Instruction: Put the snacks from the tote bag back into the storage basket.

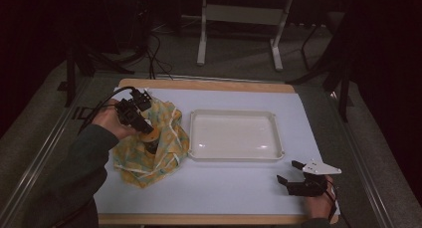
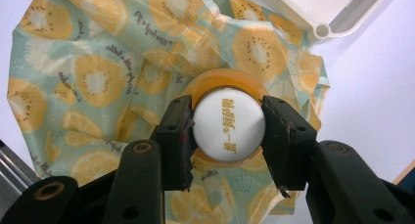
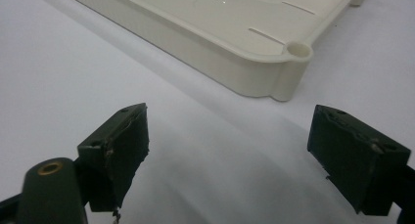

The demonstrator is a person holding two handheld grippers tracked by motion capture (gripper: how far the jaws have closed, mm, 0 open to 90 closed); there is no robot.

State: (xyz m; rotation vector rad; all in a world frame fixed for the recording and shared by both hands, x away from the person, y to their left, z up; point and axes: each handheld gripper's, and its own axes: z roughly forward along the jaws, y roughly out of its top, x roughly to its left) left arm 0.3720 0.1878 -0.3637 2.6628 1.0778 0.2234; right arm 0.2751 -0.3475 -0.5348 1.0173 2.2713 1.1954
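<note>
Jaws of left gripper clamp bottle cap, cloth beneath.

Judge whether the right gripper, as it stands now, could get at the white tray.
Probably yes. The right gripper rests open on the bare white mat, and nothing lies between its jaws and the near corner of the white tray.

dark room, grey carpet floor

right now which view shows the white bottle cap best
The left gripper view: the white cap sits large between the left gripper's pads, its lettering visible. The high view gives a small orange bottle on the cloth.
</note>
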